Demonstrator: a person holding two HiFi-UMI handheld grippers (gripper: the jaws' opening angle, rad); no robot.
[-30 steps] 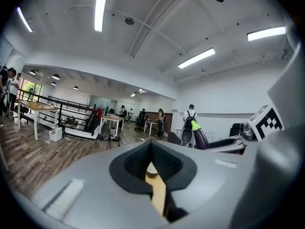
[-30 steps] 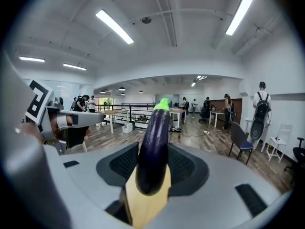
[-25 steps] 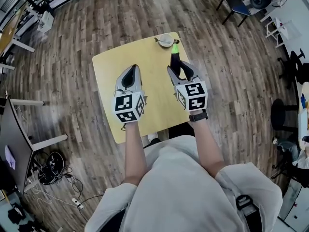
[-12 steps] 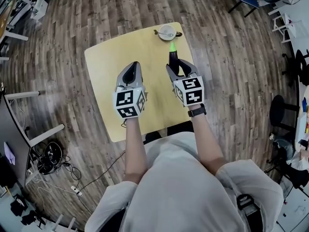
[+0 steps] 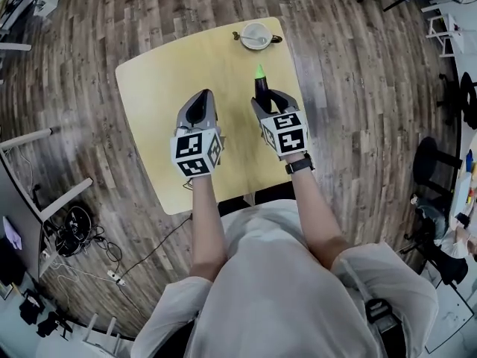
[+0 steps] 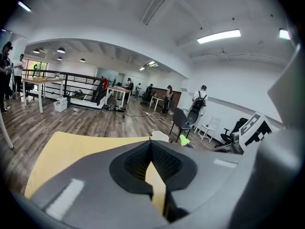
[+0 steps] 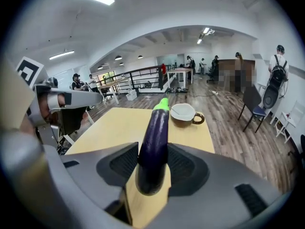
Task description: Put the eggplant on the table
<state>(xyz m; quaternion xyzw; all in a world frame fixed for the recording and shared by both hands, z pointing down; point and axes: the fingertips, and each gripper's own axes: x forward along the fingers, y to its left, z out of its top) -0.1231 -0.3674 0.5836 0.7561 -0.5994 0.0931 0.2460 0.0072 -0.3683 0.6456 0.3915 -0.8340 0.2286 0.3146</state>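
A dark purple eggplant [image 5: 259, 88] with a bright green tip points away from me over the yellow table [image 5: 164, 73]. My right gripper [image 5: 267, 101] is shut on its thick end, and both pads press its sides [image 7: 153, 142]. It hangs above the table's right half, its tip aimed toward the cup. My left gripper [image 5: 198, 112] hovers beside it over the table's middle, shut with nothing between its pads [image 6: 151, 149]. The eggplant's green tip [image 6: 183, 140] shows past the left jaws.
A white and brown cup [image 5: 256, 36] with a spoon stands at the table's far edge [image 7: 185, 113]. Wooden floor surrounds the small table. Chairs [image 5: 440, 21] stand to the right, cables [image 5: 78, 237] lie at lower left. People stand far off in the room.
Both grippers have come down toward the tabletop side by side. The eggplant stays gripped in the right one. The left jaws stay shut.
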